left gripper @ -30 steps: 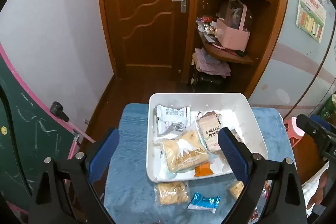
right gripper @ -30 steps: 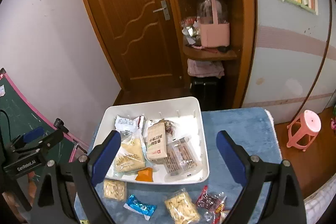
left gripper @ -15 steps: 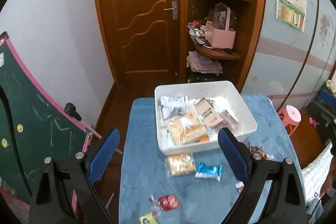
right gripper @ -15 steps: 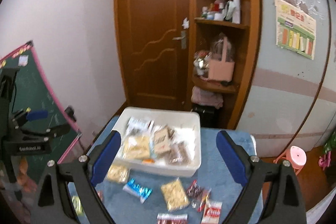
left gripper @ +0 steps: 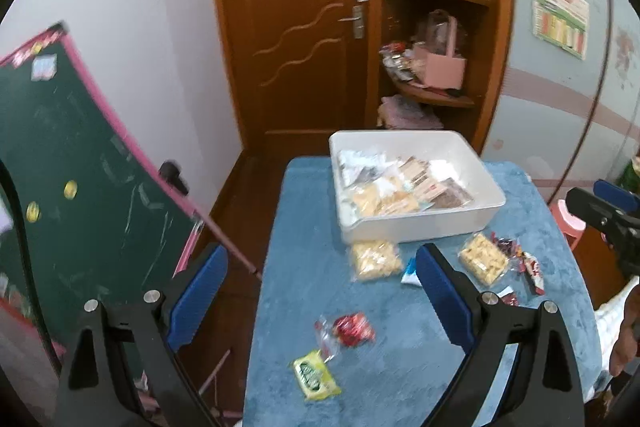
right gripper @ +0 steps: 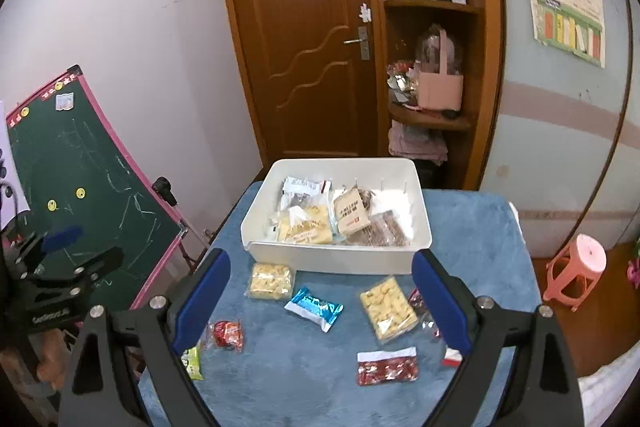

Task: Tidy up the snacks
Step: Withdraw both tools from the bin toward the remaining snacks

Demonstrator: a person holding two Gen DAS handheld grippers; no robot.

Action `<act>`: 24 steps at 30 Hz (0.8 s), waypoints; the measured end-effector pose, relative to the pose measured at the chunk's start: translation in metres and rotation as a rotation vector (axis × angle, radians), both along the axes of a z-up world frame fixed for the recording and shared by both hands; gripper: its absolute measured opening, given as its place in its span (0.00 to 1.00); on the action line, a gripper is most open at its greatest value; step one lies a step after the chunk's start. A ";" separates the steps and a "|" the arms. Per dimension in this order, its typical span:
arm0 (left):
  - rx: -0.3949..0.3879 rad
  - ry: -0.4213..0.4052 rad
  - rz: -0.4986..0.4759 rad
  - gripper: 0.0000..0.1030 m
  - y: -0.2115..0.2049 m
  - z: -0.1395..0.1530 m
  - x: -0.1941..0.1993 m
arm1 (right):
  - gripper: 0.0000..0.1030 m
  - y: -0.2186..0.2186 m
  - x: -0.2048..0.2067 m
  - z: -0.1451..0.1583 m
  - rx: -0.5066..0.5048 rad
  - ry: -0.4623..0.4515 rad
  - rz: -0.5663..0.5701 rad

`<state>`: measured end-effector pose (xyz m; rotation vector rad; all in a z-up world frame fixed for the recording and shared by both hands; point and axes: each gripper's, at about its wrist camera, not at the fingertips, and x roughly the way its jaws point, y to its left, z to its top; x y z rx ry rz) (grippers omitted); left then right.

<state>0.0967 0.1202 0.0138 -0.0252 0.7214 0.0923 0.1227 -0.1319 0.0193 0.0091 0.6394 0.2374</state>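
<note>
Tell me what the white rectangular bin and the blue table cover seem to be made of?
White rectangular bin: probably moulded plastic, with smooth, matte walls and rounded corners. Blue table cover: looks like a plush, fuzzy fabric, soft nap with uneven shading; the exact fibre is unclear.

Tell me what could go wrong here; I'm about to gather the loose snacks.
The yellow-green wrapped candy lies near the blue table cloth's left edge, so a nudge could knock it off. The small red candy wrappers sit partly hidden behind the right gripper, so they may be missed.
</note>
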 end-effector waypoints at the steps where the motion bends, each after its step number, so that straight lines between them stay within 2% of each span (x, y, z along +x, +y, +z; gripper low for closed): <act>1: -0.006 0.006 0.009 0.92 0.005 -0.004 -0.003 | 0.90 0.003 -0.001 -0.004 0.000 -0.003 -0.005; 8: -0.001 0.042 0.073 0.92 0.024 -0.048 -0.026 | 0.90 0.029 -0.005 -0.029 -0.019 -0.015 0.010; 16: -0.061 0.162 0.124 0.92 0.038 -0.123 -0.028 | 0.90 0.061 0.003 -0.069 -0.013 0.059 0.075; 24: -0.111 0.244 0.154 0.92 0.046 -0.176 -0.026 | 0.90 0.091 0.012 -0.107 -0.052 0.123 0.130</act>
